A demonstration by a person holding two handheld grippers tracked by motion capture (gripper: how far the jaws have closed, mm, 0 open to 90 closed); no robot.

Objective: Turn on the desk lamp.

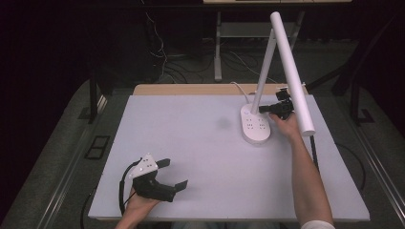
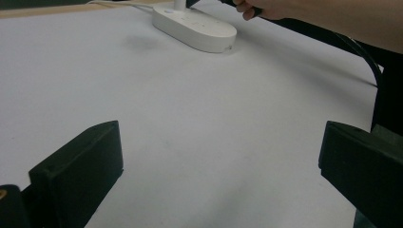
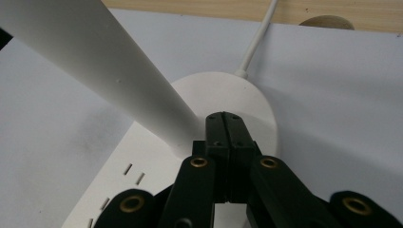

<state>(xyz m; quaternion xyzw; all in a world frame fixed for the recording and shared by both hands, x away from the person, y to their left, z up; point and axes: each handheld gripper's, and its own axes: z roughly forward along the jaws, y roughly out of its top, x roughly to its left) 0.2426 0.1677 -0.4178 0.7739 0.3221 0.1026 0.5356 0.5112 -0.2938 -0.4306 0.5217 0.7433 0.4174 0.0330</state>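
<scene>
Pressing my right gripper (image 3: pixel 223 118), jaws together, onto the lamp base (image 1: pixel 254 125) beside its stem (image 1: pixel 262 76); left gripper (image 1: pixel 174 175) rests apart-jawed on the table (image 1: pixel 200 157).

Grey floor (image 1: pixel 57 157), tangled cables (image 1: pixel 167 62)

Smooth white plastic lamp (image 1: pixel 260 125) (matt finish) on a matt table cover (image 1: pixel 200 157).
</scene>
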